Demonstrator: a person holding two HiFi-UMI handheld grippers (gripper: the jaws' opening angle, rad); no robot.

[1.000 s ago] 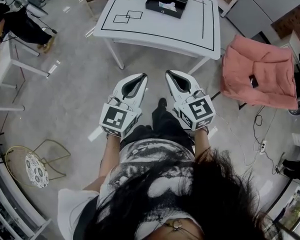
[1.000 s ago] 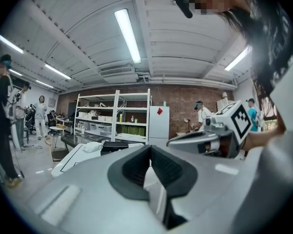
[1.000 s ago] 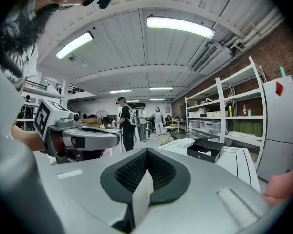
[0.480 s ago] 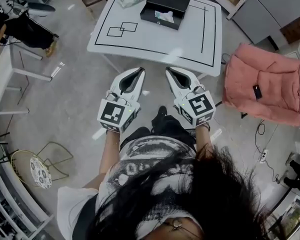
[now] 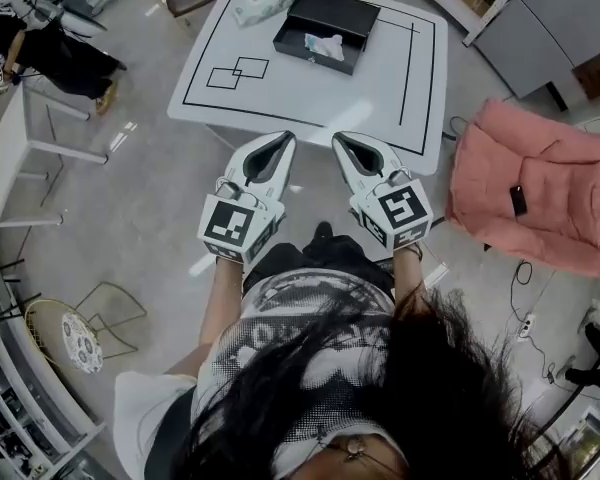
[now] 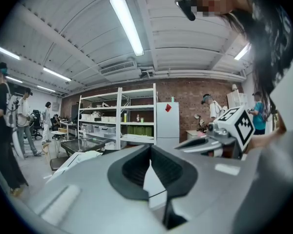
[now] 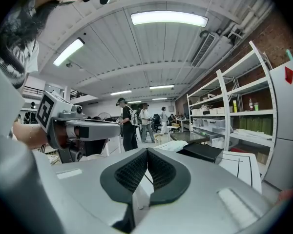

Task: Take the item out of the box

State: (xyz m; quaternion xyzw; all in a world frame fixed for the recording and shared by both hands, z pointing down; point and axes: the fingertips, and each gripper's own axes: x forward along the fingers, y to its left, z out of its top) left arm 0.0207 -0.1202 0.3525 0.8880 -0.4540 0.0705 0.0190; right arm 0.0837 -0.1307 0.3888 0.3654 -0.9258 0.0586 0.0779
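Note:
An open black box (image 5: 320, 29) stands at the far side of the white table (image 5: 380, 78), and a pale item (image 5: 325, 45) lies inside it. From the right gripper view the black box (image 7: 201, 151) shows ahead to the right. My left gripper (image 5: 283, 139) and right gripper (image 5: 338, 139) hang side by side over the floor, just short of the table's near edge. Both are shut with nothing between their jaws. Each gripper shows in the other's view: the right gripper (image 6: 183, 146) and the left gripper (image 7: 118, 124).
A pale packet (image 5: 260, 4) lies on the table left of the box. A pink cushioned seat (image 5: 528, 183) stands to the right, a white table (image 5: 15, 158) and a wire stool (image 5: 65, 336) to the left. Shelving (image 6: 118, 116) and several people stand further off.
The table and box have slid down and left in the head view, nearer to me. Both grippers have come closer to the table's near edge, side by side and shut.

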